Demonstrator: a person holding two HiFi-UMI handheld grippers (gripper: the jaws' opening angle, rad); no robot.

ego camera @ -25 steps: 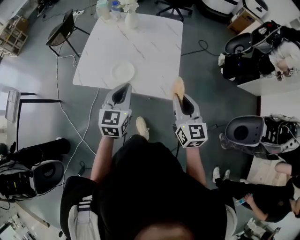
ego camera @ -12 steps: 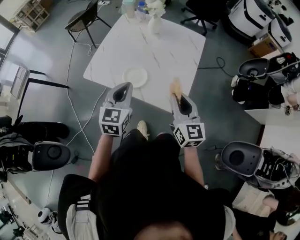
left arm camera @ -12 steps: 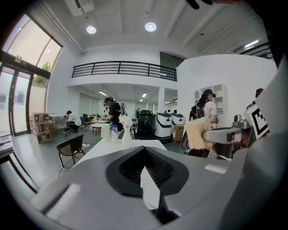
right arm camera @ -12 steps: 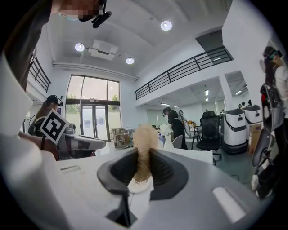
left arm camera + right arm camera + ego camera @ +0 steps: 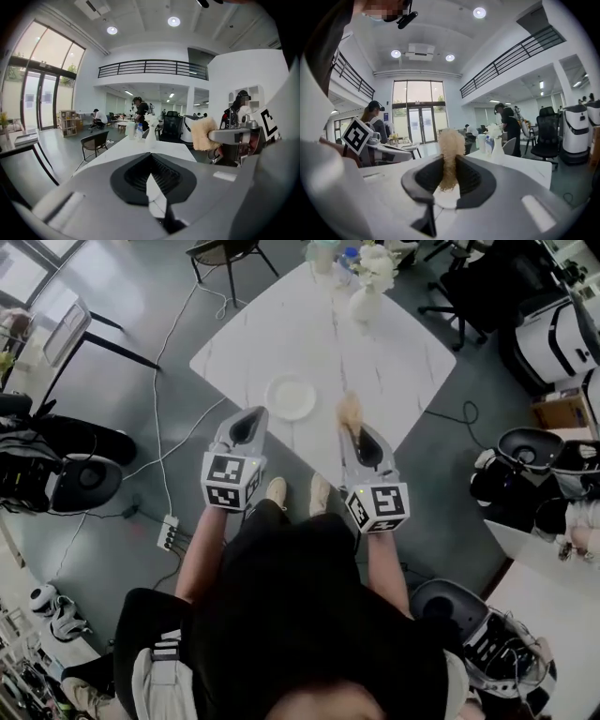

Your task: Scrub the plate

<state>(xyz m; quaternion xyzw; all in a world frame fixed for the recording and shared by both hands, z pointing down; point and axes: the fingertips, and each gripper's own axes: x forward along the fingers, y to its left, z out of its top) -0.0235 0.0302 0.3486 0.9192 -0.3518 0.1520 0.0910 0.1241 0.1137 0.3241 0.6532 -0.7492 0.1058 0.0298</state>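
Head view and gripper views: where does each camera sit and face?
Head view: on the person's head, steeply down at table and plate; arms, left gripper, right gripper show.
Left gripper view: on the left gripper, along shut jaws, across the table.
Right gripper view: on the right gripper, along jaws clamping the sponge.
Gripper views share the vase.

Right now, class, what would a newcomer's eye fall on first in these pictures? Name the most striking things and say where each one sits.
The white marble table fills the upper middle of the head view, with a small white plate near its closer edge. To the plate's right, the right hand-held gripper is shut on a tan sponge. The left hand-held gripper, shut and empty, points toward the plate from the near left.
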